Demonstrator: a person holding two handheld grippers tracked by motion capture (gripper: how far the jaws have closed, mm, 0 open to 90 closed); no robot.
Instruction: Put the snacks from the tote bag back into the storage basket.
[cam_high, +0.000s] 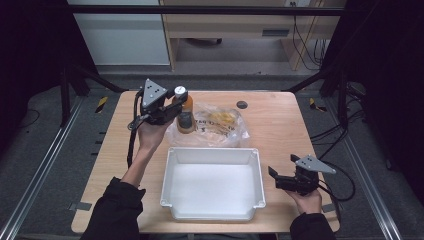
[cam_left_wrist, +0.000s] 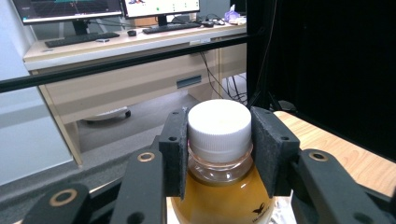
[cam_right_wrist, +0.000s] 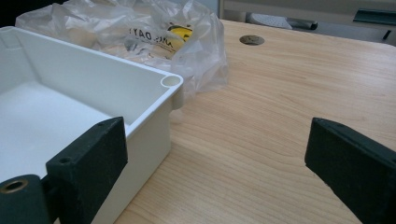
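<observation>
Left claw (cam_left_wrist: 219, 154) is clamped on the juice bottle (cam_high: 185, 116) at its white cap (cam_left_wrist: 218, 126), 11 o'clock on the counter (cam_high: 280, 125). Probably hefty with liquid, smooth plastic; the neck grip looks sensible. Right claw (cam_high: 280, 177) sits wide, empty.

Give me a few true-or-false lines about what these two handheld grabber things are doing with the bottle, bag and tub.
1. The left gripper has its jaws closed on the bottle at its white cap. True.
2. The right gripper holds the plastic bag. False: its jaws are open beside the white tub, holding nothing.
3. The white tub has the bottle inside. False: the tub is empty.
4. The plastic bag lies beyond the tub's far rim. True.
</observation>
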